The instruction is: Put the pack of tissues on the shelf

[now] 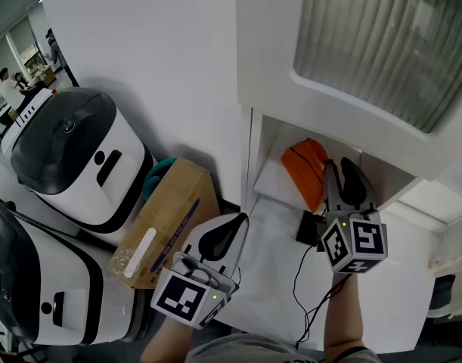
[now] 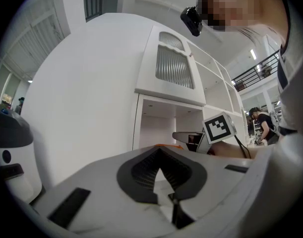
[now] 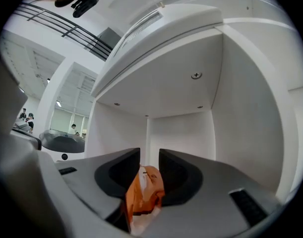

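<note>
Nearest us, short of shelf [image 1: 270, 181], left hand-held gripper [image 1: 237, 221]: jaws together, empty. At shelf mouth, right hand-held gripper [image 1: 342, 169]: jaws apart, pack of tissues [image 1: 306, 166] loose between them, lying on shelf. We judge placing done; only pulling gripper clear left.

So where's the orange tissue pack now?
In the head view the pack is right of middle, inside the open cubby of the shelf, beside the right claw; the right gripper view shows it between that claw's parted jaws.
</note>
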The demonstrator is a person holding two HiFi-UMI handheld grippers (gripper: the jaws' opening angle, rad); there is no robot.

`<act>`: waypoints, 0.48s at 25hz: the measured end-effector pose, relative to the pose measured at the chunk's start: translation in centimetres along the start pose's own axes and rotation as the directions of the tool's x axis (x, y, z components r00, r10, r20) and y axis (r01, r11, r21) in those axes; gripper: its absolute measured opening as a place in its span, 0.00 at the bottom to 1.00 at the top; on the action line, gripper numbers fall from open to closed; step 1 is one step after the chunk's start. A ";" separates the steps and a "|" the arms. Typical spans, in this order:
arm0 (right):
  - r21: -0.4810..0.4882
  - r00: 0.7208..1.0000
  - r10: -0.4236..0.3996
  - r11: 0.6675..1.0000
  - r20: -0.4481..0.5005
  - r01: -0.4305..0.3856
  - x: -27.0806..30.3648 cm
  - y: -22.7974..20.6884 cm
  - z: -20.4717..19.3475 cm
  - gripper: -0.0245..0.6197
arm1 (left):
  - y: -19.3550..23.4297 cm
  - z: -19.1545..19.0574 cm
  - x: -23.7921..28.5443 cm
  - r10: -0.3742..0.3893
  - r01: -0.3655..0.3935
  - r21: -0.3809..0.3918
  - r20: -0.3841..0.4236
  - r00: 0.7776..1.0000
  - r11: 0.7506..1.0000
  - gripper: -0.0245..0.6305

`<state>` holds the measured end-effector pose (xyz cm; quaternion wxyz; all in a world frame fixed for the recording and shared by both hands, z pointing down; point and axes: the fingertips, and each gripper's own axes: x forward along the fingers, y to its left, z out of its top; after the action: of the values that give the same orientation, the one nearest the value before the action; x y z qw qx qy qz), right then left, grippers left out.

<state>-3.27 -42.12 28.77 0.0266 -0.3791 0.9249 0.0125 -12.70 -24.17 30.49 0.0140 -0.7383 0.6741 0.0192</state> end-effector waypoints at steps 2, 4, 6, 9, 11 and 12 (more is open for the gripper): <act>0.016 1.000 0.013 1.000 0.009 -0.013 -0.4 0.1 0.3 0.24 | -0.1 0.1 -0.1 -0.001 0.001 0.000 0.003 1.000 1.000 0.10; 0.044 0.999 0.032 0.998 0.016 -0.033 -0.8 0.4 0.6 0.17 | -0.3 0.2 -0.1 -0.004 0.004 -0.001 0.003 1.000 1.000 0.10; 0.070 0.999 0.045 0.996 0.019 -0.047 -1.3 0.5 0.7 0.14 | -0.5 0.2 -0.2 -0.009 0.009 0.000 0.004 1.000 1.000 0.10; 0.077 0.999 0.049 0.996 0.012 -0.050 -2.3 0.9 0.9 0.07 | -0.8 0.3 -0.5 -0.018 0.018 -0.002 0.009 1.000 1.000 0.10; 0.077 0.999 0.053 0.996 0.008 -0.053 -2.8 1.2 0.8 0.03 | -1.0 0.3 -0.6 -0.025 0.025 -0.004 0.009 1.000 1.000 0.10; 0.078 0.998 0.058 0.995 0.006 -0.058 -3.0 1.3 0.8 0.03 | -1.1 0.3 -0.6 -0.029 0.029 -0.005 0.010 1.000 1.000 0.10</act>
<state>-2.04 -39.02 28.15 0.0429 -0.3506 0.9353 -0.0222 -11.62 -23.45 30.21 0.0157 -0.7478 0.6633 0.0242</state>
